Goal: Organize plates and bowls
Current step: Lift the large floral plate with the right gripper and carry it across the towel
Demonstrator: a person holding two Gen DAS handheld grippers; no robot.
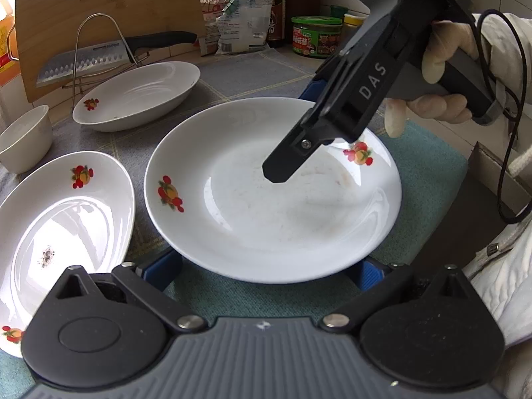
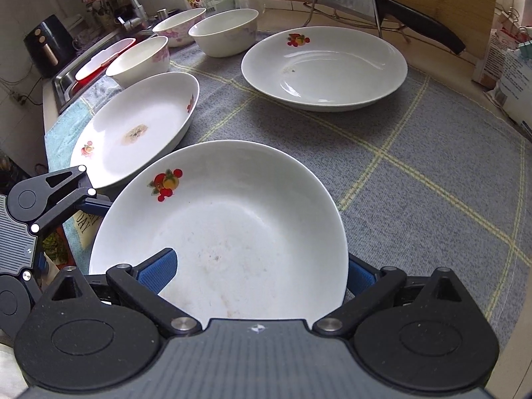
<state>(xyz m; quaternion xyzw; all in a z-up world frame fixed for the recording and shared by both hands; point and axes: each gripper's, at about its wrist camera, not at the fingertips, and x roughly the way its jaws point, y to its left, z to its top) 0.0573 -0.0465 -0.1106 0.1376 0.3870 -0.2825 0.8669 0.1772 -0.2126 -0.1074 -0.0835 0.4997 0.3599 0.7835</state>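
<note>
Now both claws are gripping the same round plate [image 2: 232,219], the right claw [image 2: 259,272] clamped on its near rim and the left claw [image 1: 266,271] on the opposite rim, while it is hovering over the desk [image 2: 415,173], with the other plates lying further left.

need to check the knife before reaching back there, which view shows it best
The right wrist view: the knife lies across its wire rack, serrated blade, brand lettering and black handle all visible. The left wrist view shows the knife smaller and further off, at the frame's edge, partly crossed by the rack.
</note>
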